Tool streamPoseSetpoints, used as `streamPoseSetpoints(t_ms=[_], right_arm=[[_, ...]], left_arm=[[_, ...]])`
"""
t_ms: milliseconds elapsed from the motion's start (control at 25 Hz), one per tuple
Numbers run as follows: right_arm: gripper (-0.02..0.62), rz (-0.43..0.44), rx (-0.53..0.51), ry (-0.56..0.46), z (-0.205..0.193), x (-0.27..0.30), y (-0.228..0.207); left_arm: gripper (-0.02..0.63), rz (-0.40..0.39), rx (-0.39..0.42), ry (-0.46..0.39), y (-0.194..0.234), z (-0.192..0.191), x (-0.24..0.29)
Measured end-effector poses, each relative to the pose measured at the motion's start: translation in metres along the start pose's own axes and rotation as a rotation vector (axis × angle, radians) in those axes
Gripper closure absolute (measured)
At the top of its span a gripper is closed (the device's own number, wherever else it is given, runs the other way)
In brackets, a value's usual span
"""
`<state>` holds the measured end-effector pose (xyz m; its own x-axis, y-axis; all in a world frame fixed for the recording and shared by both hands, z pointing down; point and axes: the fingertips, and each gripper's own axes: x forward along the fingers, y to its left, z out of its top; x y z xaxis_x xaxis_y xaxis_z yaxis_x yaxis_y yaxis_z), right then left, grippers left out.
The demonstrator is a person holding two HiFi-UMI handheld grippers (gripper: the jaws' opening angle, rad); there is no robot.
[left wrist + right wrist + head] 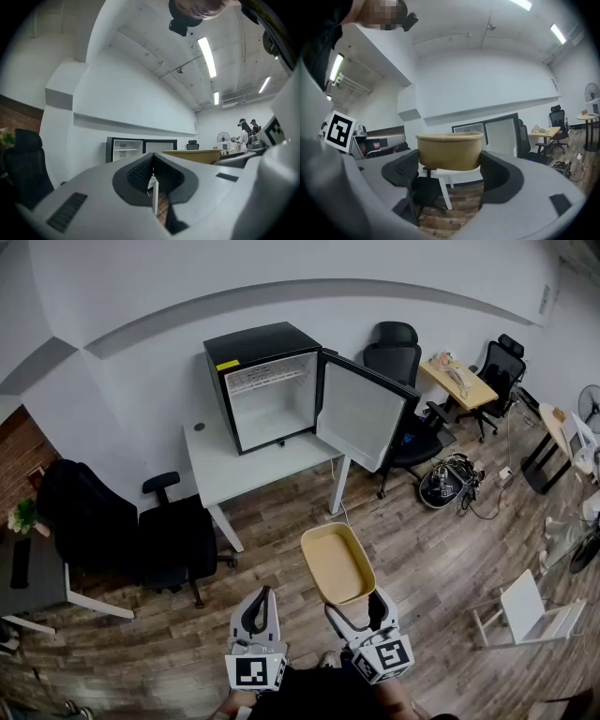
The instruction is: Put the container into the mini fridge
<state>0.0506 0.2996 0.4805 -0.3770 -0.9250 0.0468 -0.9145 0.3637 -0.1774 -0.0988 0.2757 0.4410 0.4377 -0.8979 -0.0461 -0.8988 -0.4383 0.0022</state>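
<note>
A tan, empty oval container (337,563) hangs above the wooden floor, held at its near end by my right gripper (354,604). In the right gripper view the container (449,151) sits between the two dark pads (401,171) and touches both. My left gripper (258,604) hangs beside it on the left, shut and empty, and its pads (140,171) meet in the left gripper view. The black mini fridge (272,385) stands far ahead on a white table (244,465). Its door (361,413) is swung open to the right and the white inside shows.
A black office chair (178,540) stands left of the table, and more chairs (394,357) and a wooden desk (464,381) stand at the back right. A heap of cables (450,482) lies on the floor. A small white stand (525,610) is at the right.
</note>
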Motion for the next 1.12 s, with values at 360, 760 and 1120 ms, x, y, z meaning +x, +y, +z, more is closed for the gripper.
streamPoseSetpoints(t_ms=[360,760,1120], right_arm=[[0.169,-0.009,-0.005,-0.006,0.003,-0.007,-0.003],[0.169,0.001,0.002,-0.021,0.006,-0.031,-0.026],[0.169,0.046,0.011,-0.018,0.005,-0.051,-0.065]], left_arm=[[0.598,-0.003,0.026,-0.025,-0.006,0.001,-0.001],[0.598,0.006,0.023,-0.009,-0.041,-0.002,0.001],[0.598,0.040,0.031,0.020,-0.090,-0.011,0.007]])
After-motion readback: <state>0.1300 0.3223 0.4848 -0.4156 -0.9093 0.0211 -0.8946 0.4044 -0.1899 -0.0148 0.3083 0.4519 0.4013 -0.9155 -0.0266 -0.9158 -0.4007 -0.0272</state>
